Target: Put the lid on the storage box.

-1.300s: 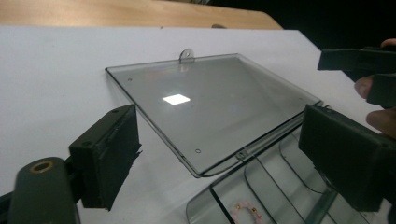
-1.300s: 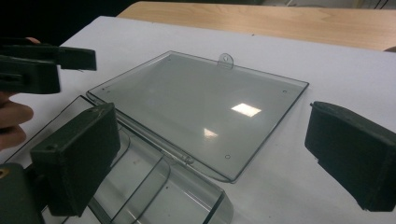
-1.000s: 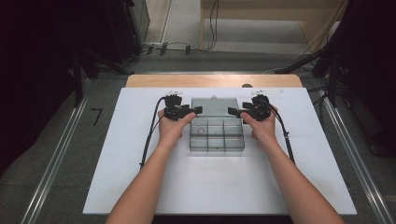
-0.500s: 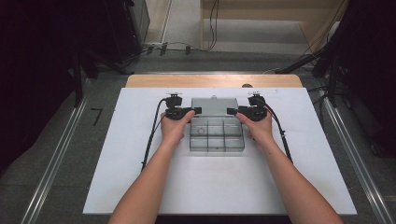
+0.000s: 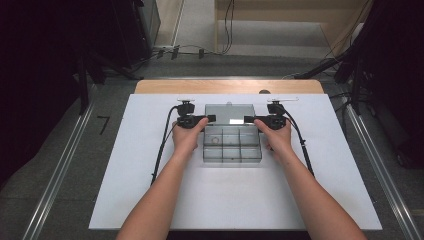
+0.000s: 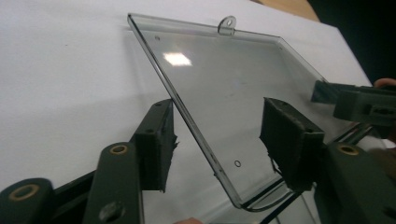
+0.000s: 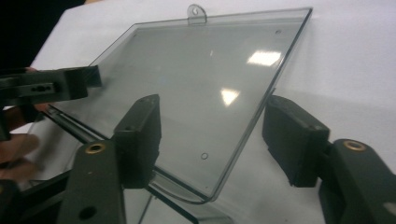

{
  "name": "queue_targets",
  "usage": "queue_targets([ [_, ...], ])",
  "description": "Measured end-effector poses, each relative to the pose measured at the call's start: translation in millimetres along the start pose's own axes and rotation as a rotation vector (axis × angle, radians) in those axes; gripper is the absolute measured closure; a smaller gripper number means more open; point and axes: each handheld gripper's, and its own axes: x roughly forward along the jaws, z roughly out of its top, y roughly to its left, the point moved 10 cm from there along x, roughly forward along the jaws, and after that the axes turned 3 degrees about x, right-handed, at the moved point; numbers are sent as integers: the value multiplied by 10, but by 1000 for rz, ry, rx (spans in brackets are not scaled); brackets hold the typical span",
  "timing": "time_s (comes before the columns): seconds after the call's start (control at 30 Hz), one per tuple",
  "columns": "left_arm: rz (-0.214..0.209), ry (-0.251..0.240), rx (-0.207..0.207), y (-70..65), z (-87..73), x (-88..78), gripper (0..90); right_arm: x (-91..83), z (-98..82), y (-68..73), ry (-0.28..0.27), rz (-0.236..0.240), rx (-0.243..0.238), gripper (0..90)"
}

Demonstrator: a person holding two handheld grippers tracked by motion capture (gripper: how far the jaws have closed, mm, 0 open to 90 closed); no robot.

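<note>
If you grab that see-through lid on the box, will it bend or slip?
The lid is thin clear plastic, so it will probably flex a little but not flop. Its shiny surface reflects the lights, so it may slip between the left gripper and right gripper jaws, which stand open around its edges. It looks light, and the box might shift when pushed.

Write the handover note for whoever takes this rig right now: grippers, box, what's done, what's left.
Left gripper: open, jaws astride the left edge of the clear lid, not clamped.
Right gripper: open, jaws astride the lid's right edge, not clamped.
The clear divided box sits mid-table on the white board; its lid is swung open and lies back behind the compartments. The compartments look empty.
Done: both grippers are lined up on the lid's two side edges.
Left: probably close both on the lid and swing it over the box; neither has a hold yet.
</note>
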Motion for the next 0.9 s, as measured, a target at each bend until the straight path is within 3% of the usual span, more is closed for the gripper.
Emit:
queue_targets([
  [0.3,1,-22,19,-41,36,-28,513,-46,26,15,-16,5,-30,451],
  [0.7,-1,-78,81,-114,120,-166,637,-218,102,60,-83,-14,-151,621],
  [0.9,-17,-111,104,-143,134,-237,691,-289,115,82,-119,-8,-189,691],
])
